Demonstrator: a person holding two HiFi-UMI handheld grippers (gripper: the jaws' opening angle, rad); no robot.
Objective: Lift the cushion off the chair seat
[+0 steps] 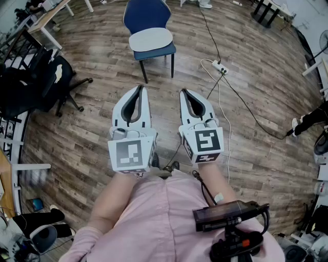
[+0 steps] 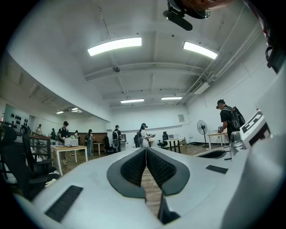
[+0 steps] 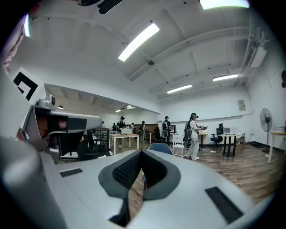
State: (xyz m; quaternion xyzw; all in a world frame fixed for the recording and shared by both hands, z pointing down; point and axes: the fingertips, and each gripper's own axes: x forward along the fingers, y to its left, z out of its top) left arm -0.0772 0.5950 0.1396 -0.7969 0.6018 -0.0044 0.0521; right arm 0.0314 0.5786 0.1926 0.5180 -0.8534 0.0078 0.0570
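A blue chair [image 1: 148,15] stands on the wood floor at the top of the head view. A pale oval cushion [image 1: 150,39] lies flat on its seat. My left gripper [image 1: 140,89] and right gripper [image 1: 183,92] are held side by side well short of the chair, pointing toward it. Both are shut with nothing between the jaws. In the left gripper view the left gripper [image 2: 145,149] has its pads pressed together. The right gripper [image 3: 141,151] looks the same in its own view, where the chair's blue back [image 3: 161,148] peeks just past the tips.
A black office chair [image 1: 43,82] stands at the left beside a white desk [image 1: 46,18]. A power strip [image 1: 220,66] and its cables trail over the floor right of the blue chair. Several people stand at tables [image 3: 127,136] far across the room.
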